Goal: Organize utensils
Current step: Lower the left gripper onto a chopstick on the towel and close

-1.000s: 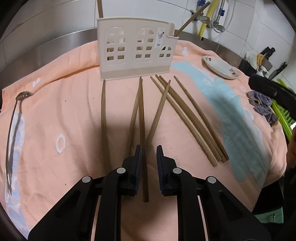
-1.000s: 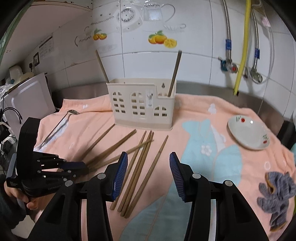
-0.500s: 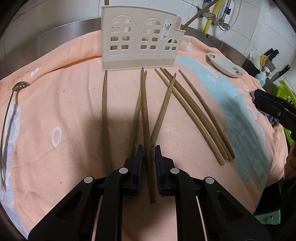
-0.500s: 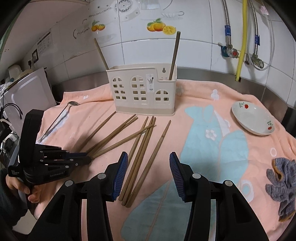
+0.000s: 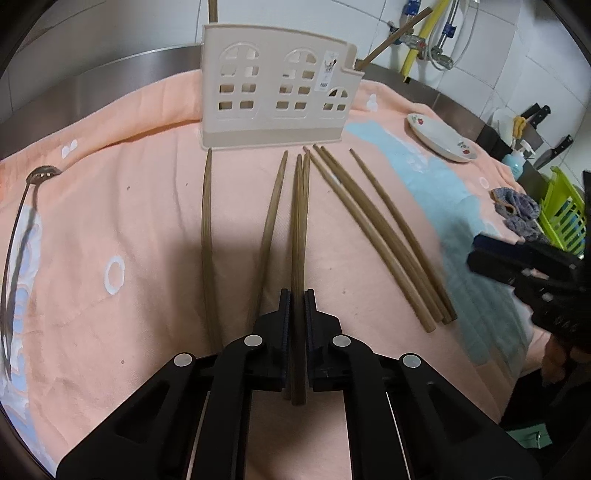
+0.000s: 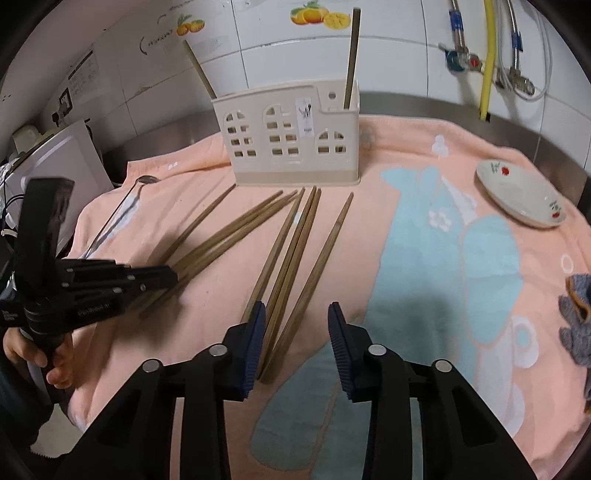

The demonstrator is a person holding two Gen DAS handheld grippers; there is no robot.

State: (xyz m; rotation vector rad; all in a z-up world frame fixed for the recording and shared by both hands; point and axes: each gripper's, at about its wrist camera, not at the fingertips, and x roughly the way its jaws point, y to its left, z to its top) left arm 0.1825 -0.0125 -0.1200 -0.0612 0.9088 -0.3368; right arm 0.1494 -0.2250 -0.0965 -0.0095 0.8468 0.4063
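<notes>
- Wooden chopsticks (image 5: 299, 236) clenched in left tool (image 5: 295, 295), long axis pointing at holder (image 5: 277, 85) straight ahead.
- Right tool (image 6: 295, 310) closing, unclamped, over chopstick bundle (image 6: 291, 258) on towel (image 6: 406, 258).

Pretty clearly a home kitchen: white wall tiles (image 6: 388, 74) with fruit stickers (image 6: 319, 16) are seen behind a steel tabletop (image 6: 424, 107), water valves and hoses (image 6: 458, 61) are mounted there, and knives (image 5: 535, 114) are stored off to one side.
</notes>
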